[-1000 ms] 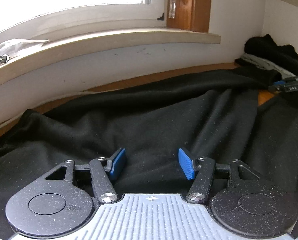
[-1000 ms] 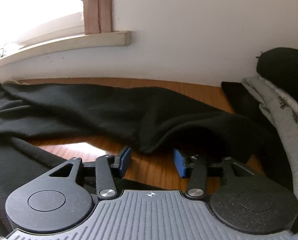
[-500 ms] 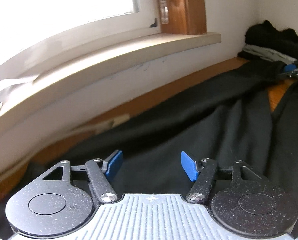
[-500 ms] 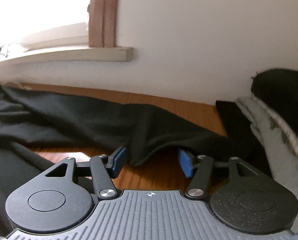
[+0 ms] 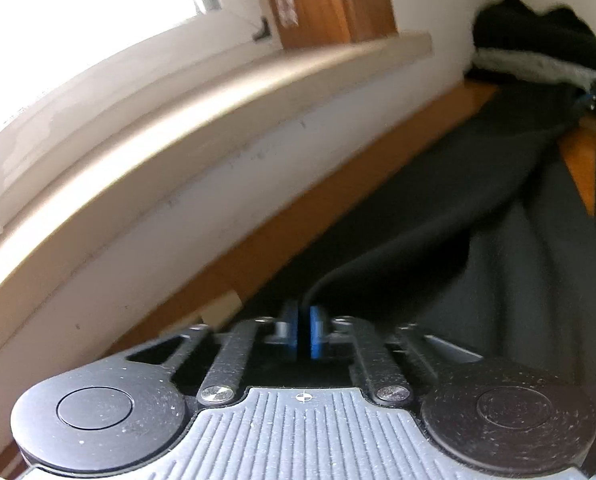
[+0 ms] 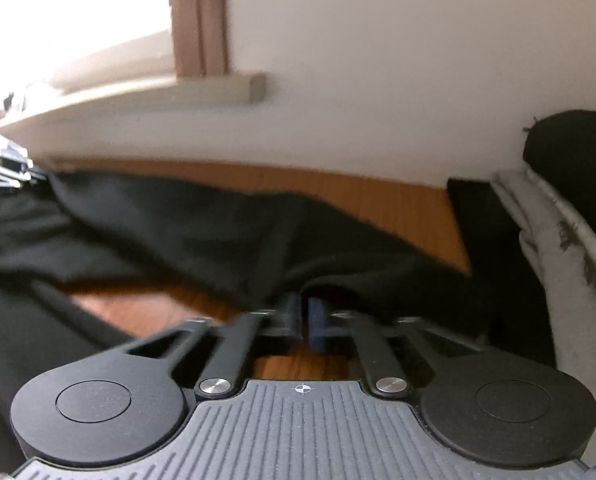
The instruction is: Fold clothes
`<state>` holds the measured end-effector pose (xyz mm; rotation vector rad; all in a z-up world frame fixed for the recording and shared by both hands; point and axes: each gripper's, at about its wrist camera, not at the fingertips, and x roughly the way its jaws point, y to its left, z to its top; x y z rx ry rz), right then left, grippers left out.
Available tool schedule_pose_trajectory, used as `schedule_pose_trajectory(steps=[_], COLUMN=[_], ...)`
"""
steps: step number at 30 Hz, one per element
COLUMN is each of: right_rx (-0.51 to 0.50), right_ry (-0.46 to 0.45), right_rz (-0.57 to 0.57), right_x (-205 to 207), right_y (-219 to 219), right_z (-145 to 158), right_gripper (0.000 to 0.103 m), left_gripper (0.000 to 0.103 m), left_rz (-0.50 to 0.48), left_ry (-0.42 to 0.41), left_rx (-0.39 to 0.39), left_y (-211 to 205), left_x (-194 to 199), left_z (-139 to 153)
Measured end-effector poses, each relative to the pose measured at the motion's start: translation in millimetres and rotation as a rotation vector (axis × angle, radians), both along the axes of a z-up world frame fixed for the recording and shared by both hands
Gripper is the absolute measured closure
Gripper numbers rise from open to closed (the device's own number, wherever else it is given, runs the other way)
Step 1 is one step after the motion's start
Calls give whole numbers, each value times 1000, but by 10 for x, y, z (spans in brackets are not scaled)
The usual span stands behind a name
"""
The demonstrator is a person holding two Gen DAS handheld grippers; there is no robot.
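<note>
Black garment point(image 5: 498, 264): soft, limp, light, drapes and slides; best held at hem edges. Spread on wooden table point(image 5: 281, 236), running from 12 to 3 o'clock of left tongs point(image 5: 304, 334). Left tongs just clamped onto hem. Right tongs point(image 6: 304, 320) just clamped onto opposite edge, cloth at 12 o'clock.

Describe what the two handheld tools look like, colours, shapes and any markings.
Both look alike. The left tool and the right tool each have two blue pads on thin black linkage bars with silver pivot screws. Behind these sit two round black discs flanking a grey ribbed plate marked with a small white crosshair. The black parts carry pale dust specks. No cables, hands or sleeves are visible.
</note>
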<state>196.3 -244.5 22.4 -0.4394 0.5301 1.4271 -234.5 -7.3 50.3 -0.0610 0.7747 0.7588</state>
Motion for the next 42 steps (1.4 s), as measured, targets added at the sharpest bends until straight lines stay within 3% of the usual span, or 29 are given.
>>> schedule_pose_trajectory(steps=[4, 6, 8, 10, 13, 14, 15, 20, 23, 28, 32, 34, 35, 36, 38, 40, 42], right_rx=[156, 242, 277, 257, 233, 225, 213, 137, 76, 13, -41, -65, -76, -79, -62, 1, 63], right_ry=[2, -4, 20, 35, 49, 52, 53, 40, 36, -37, -75, -74, -72, -64, -51, -44, -38], right_rz=[-84, -215, -347, -386, -354, -331, -309, -234, -191, -199, -208, -195, -187, -181, -184, -196, -220], right_x=[194, 318, 439, 514, 470, 434, 399, 227, 186, 135, 125, 145, 159, 179, 223, 274, 336], right_y=[119, 227, 365, 502, 552, 538, 519, 393, 304, 282, 320, 331, 336, 331, 293, 223, 240], right_z=[370, 514, 567, 535, 444, 407, 368, 200, 93, -7, -28, -47, -57, -46, 29, 187, 359], right_gripper=[100, 101, 92, 89, 85, 73, 58, 53, 38, 36, 32, 33, 43, 69, 98, 98, 98], left_gripper=[99, 99, 88, 80, 63, 59, 59, 59, 59, 50, 51, 53, 55, 57, 70, 82, 83], left_rz=[46, 105, 158, 199, 186, 183, 180, 80, 3, -97, -112, -114, -116, -120, -136, -163, -178], left_ry=[-102, -96, -76, -41, -36, -39, -43, -101, -114, -85, -65, -65, -68, -72, -74, -72, -72], left_rx=[-22, -15, -10, -7, 23, 30, 36, -12, -38, -55, -69, -78, -84, -93, -109, -126, -144], left_y=[181, 270, 320, 320, 169, 119, 70, -282, -524, -807, -864, -883, -890, -856, -897, -911, -958], left_x=[-45, -14, 18, 46, 1, -6, -11, 71, 227, 601, 757, 757, 733, 746, 670, 639, 577], left_z=[156, 152, 122, 63, 46, 56, 67, 121, 96, -29, -155, -170, -180, -181, -183, -179, -175])
